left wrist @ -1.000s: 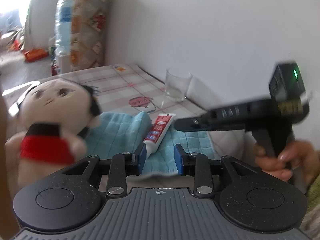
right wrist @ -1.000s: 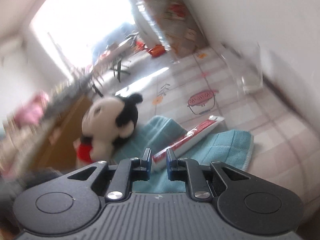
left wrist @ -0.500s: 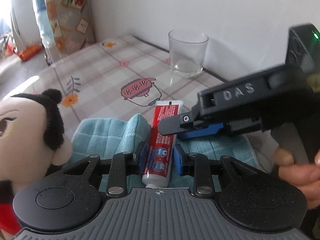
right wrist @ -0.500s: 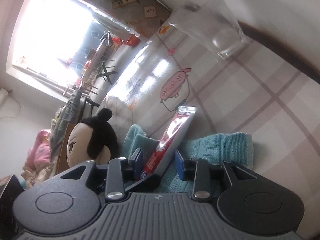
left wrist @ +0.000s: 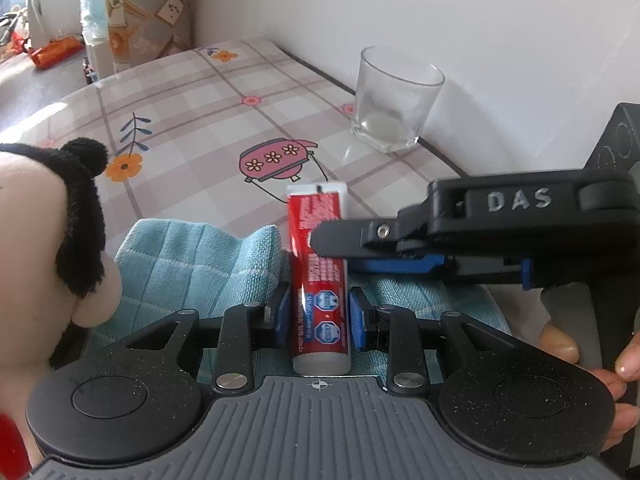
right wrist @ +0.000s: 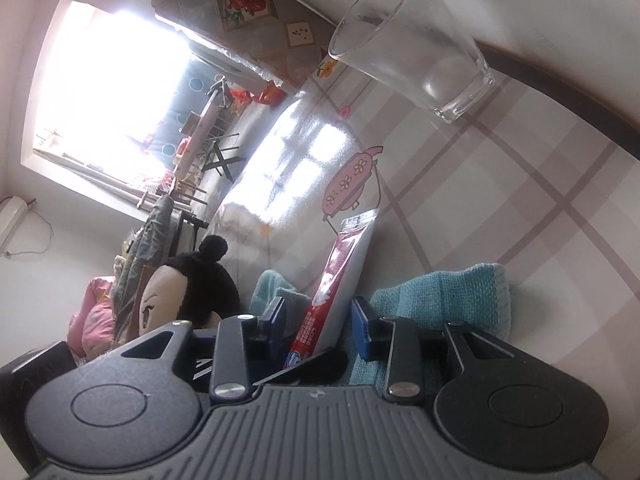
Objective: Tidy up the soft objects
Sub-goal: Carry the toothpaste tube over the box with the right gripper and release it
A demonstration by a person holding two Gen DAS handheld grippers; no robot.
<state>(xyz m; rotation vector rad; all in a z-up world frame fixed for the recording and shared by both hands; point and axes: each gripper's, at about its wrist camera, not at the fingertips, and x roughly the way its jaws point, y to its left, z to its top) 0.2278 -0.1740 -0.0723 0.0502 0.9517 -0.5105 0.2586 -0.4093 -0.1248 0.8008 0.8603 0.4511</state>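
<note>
A red and white toothpaste tube [left wrist: 320,308] lies on a teal cloth [left wrist: 192,264] spread on the table. My left gripper [left wrist: 320,316] is open, and the tube's cap end sits between its blue pads, which stand close to its sides. My right gripper [left wrist: 332,254] reaches in from the right, rolled on its side, with one finger over the tube's middle. In the right wrist view the tube [right wrist: 340,276] stands between the open right gripper [right wrist: 316,324] with a gap on the left. A plush doll [left wrist: 48,240] with black hair leans at the cloth's left edge.
An empty glass [left wrist: 396,108] stands near the white wall at the back right of the checked tablecloth [left wrist: 200,112]. A person's hand [left wrist: 560,340] holds the right gripper's handle. A patterned cover [left wrist: 148,8] hangs past the table's far end.
Both grippers came down onto the toothpaste tube, which now sits between both pairs of fingers. The right gripper rolled onto its side and its jaws widened.
</note>
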